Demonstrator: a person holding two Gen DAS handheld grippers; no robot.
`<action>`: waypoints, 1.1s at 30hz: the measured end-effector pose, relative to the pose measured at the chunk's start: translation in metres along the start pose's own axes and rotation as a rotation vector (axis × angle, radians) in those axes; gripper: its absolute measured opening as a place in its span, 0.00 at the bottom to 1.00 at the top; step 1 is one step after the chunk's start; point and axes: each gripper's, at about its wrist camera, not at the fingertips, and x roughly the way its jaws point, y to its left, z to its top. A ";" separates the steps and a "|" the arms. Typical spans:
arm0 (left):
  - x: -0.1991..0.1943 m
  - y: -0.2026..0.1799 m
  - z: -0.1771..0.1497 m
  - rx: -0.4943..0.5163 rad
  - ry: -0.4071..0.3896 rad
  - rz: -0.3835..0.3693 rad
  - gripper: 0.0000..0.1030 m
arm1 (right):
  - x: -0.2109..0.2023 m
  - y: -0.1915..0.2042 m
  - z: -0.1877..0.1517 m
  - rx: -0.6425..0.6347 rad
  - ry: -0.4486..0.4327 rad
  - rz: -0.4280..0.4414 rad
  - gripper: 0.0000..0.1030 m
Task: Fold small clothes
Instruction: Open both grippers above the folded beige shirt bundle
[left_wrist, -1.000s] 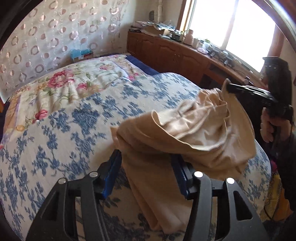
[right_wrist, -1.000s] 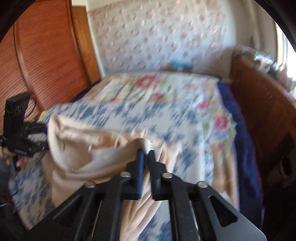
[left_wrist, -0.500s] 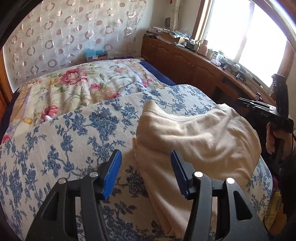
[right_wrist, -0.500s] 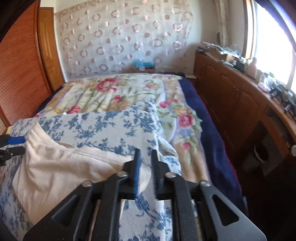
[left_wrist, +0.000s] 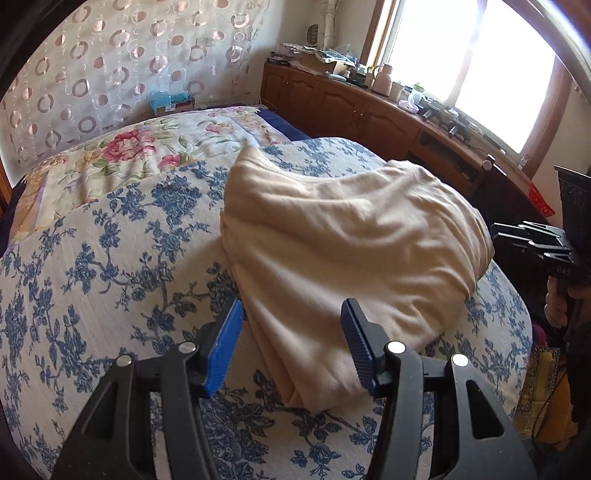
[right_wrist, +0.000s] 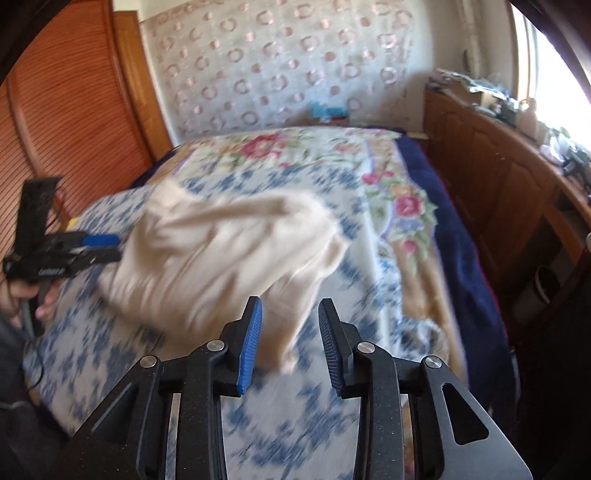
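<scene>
Both grippers have let go; the cream garment lies folded on the bed.

The right gripper (right_wrist: 288, 339) has just been opening its jaws, now apart with a garment corner between them, unpinched. The left gripper (left_wrist: 291, 345) stands spread over the near edge, pads clear. A second ago the cream garment (left_wrist: 343, 243) hung bunched between both; now it rests at frame centre on the blue-flowered bedspread (left_wrist: 92, 280), so one fold looks finished. No readable writing.
</scene>
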 end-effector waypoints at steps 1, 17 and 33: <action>0.002 0.000 -0.002 0.000 0.008 0.006 0.53 | 0.003 0.002 -0.003 -0.006 0.015 0.016 0.31; 0.019 0.002 -0.005 -0.002 0.048 0.073 0.53 | -0.004 -0.017 -0.008 -0.003 0.009 -0.081 0.00; 0.021 0.022 0.040 -0.070 0.008 0.019 0.53 | 0.029 -0.030 0.038 0.082 -0.052 -0.026 0.70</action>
